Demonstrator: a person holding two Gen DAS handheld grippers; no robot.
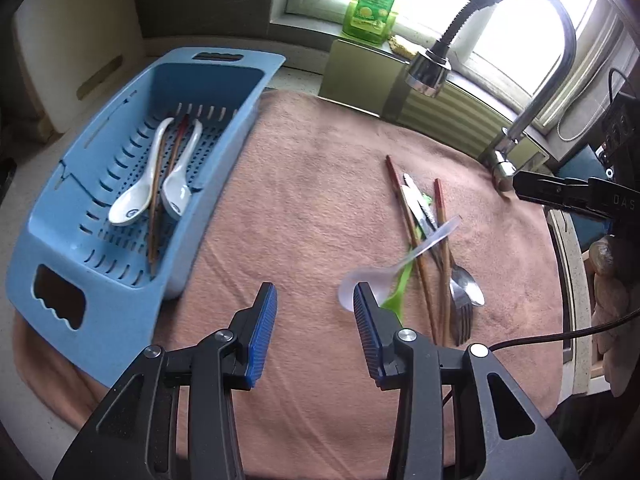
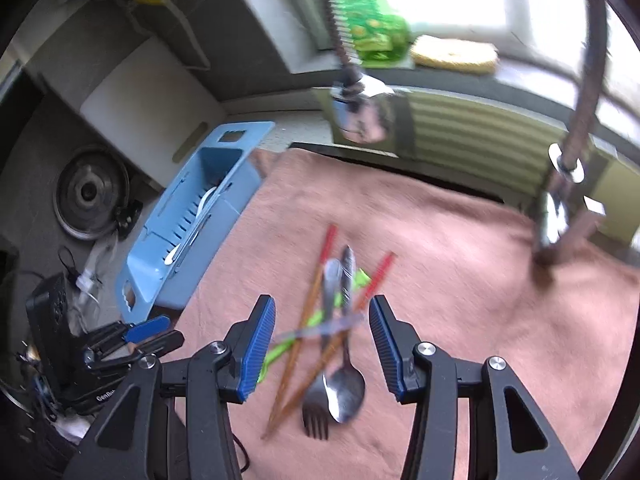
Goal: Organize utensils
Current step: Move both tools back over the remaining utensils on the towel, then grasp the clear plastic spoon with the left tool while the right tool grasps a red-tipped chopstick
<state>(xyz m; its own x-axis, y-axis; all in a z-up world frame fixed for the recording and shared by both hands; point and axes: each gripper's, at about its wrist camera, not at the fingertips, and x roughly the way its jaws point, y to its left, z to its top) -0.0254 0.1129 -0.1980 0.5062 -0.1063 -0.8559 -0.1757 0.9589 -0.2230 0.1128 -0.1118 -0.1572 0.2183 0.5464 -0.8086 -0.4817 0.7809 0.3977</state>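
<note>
A: Two grippers were in play, and neither held anything. The right gripper [image 2: 322,344] hung over the pile with its blue-padded jaws spread and nothing pressed between them; the left gripper [image 1: 316,332] was likewise spread and empty above the bare pink towel [image 1: 312,184].

B: Which one sat nearer the loose pieces?

A: The right, I'd judge. In its own view the heap lay directly between and just beyond its pads: the steel fork [image 2: 318,404] and steel spoon [image 2: 347,388] nearest, bowls and tines toward the camera, handles running away from it. From the left gripper the same heap lay off to its right, with only the frosted plastic spoon [image 1: 404,256] reaching as far as its right pad.

B: And the long axes?

A: Roughly along the right gripper's pointing line, not across the jaws. The two red-tipped wooden chopsticks [image 2: 308,328] slanted a little, crossing the metal pieces, with a green plastic utensil [image 2: 280,350] under them. A grip across any handle would suit the jaws as they stood.

B: Where would it go?

A: Farther off, to the left: the blue slotted plastic basket [image 1: 52,216], already holding two white ceramic spoons [image 1: 160,176] and dark chopsticks.
</note>
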